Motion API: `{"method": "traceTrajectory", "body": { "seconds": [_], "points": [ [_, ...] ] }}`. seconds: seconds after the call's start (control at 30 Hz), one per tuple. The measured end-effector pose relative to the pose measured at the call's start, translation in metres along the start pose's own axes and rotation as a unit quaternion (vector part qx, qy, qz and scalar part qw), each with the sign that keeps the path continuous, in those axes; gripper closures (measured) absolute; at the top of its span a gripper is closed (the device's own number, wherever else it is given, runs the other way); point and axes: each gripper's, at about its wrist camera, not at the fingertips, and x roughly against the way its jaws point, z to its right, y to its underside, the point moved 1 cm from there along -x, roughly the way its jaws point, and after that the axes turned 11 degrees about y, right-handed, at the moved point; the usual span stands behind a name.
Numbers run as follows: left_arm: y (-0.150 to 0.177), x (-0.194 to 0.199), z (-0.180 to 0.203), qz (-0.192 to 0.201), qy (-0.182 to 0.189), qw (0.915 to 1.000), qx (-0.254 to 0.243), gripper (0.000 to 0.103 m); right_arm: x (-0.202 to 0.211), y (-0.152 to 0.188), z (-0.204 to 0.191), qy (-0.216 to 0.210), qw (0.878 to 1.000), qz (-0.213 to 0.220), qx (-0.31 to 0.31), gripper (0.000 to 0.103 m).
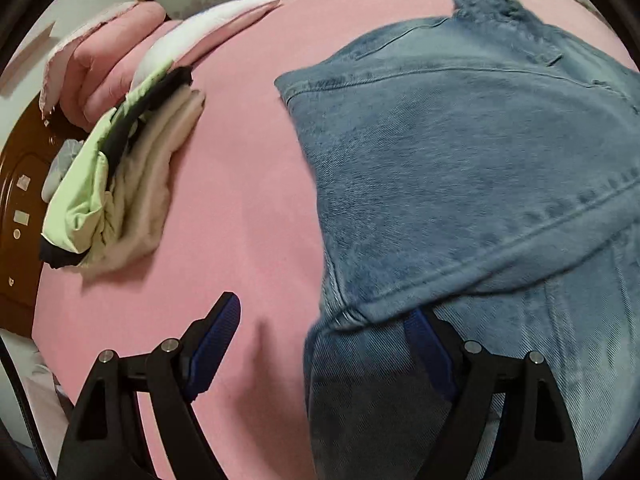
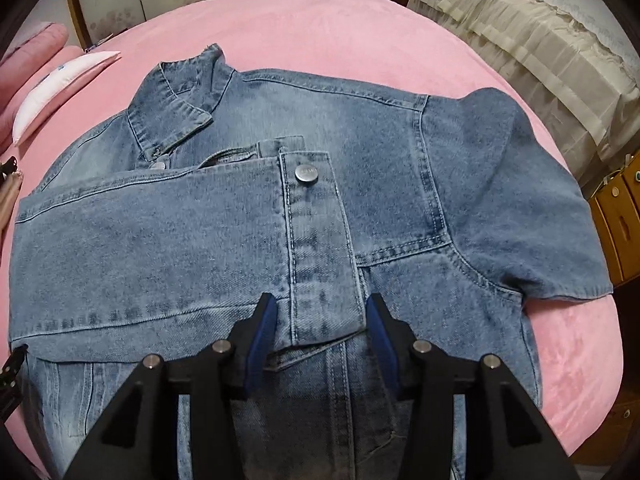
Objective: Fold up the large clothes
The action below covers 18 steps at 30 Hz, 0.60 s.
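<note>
A blue denim jacket (image 2: 400, 184) lies flat on the pink bed (image 2: 312, 28), collar at the far left. One sleeve (image 2: 168, 248) is folded across the body, its buttoned cuff (image 2: 316, 248) in the middle. My right gripper (image 2: 320, 312) is open, its fingers either side of the cuff's near end, holding nothing. In the left wrist view the jacket (image 1: 460, 168) fills the right side. My left gripper (image 1: 324, 320) is open at the jacket's left edge; its right finger (image 1: 428, 344) is tucked under a denim fold, its left finger over bare bedding.
A stack of folded clothes (image 1: 120, 184), green, black and beige, lies on the bed left of the jacket. Pink and white pillows (image 1: 168, 44) lie beyond it. A brown wooden headboard (image 1: 20, 208) is at far left. A beige frilled cover (image 2: 528, 52) and wooden drawers (image 2: 616, 216) stand right of the bed.
</note>
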Motion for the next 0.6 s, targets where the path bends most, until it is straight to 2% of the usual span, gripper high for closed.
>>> {"method": "traceTrajectory", "body": {
  "seconds": [0.03, 0.07, 0.1, 0.23, 0.27, 0.37, 0.5, 0.53, 0.57, 0.6],
  "points": [
    [-0.004, -0.008, 0.000, -0.002, 0.013, 0.9999, 0.011, 0.054, -0.002, 0.000, -0.001, -0.001, 1.000, -0.003, -0.001, 0.056],
    [-0.006, -0.009, -0.007, -0.004, 0.028, 0.9992, 0.027, 0.066, -0.003, 0.001, -0.001, -0.004, 1.000, -0.007, -0.002, 0.056],
    [-0.009, -0.010, -0.008, -0.010, 0.064, 0.9962, 0.058, 0.081, -0.005, 0.001, -0.002, -0.008, 1.000, -0.010, -0.003, 0.056],
    [-0.002, -0.002, -0.022, 0.007, 0.104, 0.9856, 0.134, 0.082, -0.009, 0.001, -0.006, -0.028, 0.999, -0.034, 0.010, 0.057],
    [0.002, -0.001, -0.029, 0.012, 0.115, 0.9804, 0.160, 0.082, -0.008, 0.001, -0.007, -0.037, 0.998, -0.040, 0.013, 0.063],
    [0.011, -0.013, -0.048, 0.013, 0.159, 0.9591, 0.234, 0.081, -0.001, 0.002, -0.006, -0.069, 0.997, -0.034, 0.004, 0.072],
    [0.014, -0.035, -0.064, -0.004, 0.192, 0.9340, 0.301, 0.075, 0.001, 0.005, -0.006, -0.049, 0.998, -0.032, 0.015, 0.074],
    [0.014, -0.034, -0.064, -0.009, 0.188, 0.9334, 0.306, 0.070, 0.005, 0.005, -0.006, -0.039, 0.999, -0.029, 0.015, 0.074],
    [0.017, -0.027, -0.060, -0.016, 0.175, 0.9371, 0.302, 0.065, 0.009, 0.005, -0.007, -0.028, 0.999, -0.025, 0.015, 0.074],
    [0.019, -0.020, -0.054, -0.026, 0.143, 0.9463, 0.289, 0.053, 0.017, 0.006, -0.009, 0.008, 1.000, -0.017, 0.016, 0.074]
  ]
}}
